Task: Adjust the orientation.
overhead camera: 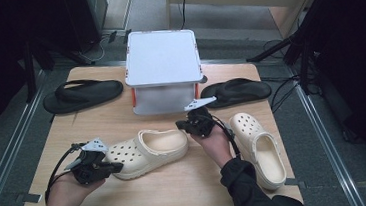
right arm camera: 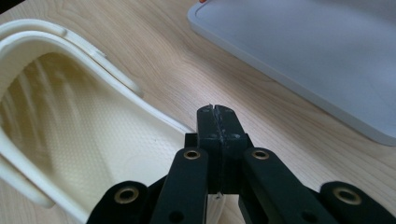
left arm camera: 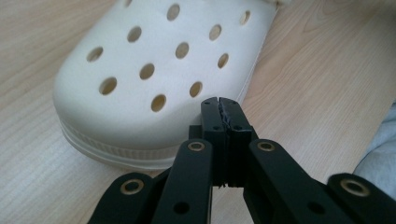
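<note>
On the bench (overhead camera: 129, 198), mid-front, clog (overhead camera: 147, 151) lies sideways; left gripper (left arm camera: 219, 103) at its toe, right gripper (right arm camera: 215, 112) at its heel, both closed, empty. Advice: push evenly from both ends, low, to avoid tipping.

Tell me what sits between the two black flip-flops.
The white box stands between the left flip-flop and the right flip-flop, as the high view shows.

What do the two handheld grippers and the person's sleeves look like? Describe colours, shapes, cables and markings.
Both the left gripper and the right gripper are black, with flat linkage bars pinned by brass-ringed rivets. Their jaws are narrow, square-tipped blocks. Each carries a grey three-cornered plate on top and trails a black cable. The person wears dark sleeves.
</note>
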A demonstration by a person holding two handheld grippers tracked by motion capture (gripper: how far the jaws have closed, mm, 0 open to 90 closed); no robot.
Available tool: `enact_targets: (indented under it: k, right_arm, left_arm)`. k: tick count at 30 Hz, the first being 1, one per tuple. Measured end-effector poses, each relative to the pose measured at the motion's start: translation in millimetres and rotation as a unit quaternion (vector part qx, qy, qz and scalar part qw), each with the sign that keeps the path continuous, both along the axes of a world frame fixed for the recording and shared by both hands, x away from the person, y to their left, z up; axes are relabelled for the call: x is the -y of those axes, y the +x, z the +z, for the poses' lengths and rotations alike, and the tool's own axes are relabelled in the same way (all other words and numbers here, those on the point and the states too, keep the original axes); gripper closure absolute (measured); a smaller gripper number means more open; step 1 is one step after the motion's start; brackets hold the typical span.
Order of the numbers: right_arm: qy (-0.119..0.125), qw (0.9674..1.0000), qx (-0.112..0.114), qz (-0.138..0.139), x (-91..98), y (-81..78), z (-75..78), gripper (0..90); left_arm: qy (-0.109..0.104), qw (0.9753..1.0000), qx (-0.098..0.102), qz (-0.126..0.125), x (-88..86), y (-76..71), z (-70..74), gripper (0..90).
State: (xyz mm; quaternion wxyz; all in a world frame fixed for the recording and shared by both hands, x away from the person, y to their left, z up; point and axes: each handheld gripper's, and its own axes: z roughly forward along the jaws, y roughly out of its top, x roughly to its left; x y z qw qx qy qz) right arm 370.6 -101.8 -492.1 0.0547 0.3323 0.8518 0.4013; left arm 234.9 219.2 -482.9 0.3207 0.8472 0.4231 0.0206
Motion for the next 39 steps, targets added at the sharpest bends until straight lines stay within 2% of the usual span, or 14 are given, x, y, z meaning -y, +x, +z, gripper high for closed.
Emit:
enact_targets:
  k: [6,19,31,39]
  right_arm:
    - [-0.003,1.0,0.001,0.001,-1.7,-1.3,-0.8,90.0]
    - [-0.017,0.9998,0.0,0.007,2.7,-11.2,2.0,90.0]
    - [-0.02,0.9998,0.003,0.005,13.0,-33.4,2.8,90.0]
    - [-0.014,0.9999,-0.005,-0.002,19.4,-45.3,1.7,90.0]
  left_arm:
    - [-0.007,1.0,-0.005,0.0,-1.3,0.3,-3.7,90.0]
    - [-0.005,1.0,0.003,0.002,0.6,4.3,-6.0,90.0]
    - [-0.011,0.9999,0.006,0.008,0.6,13.9,-8.6,90.0]
    - [-0.017,0.9996,0.01,0.018,-1.7,22.7,-10.4,90.0]
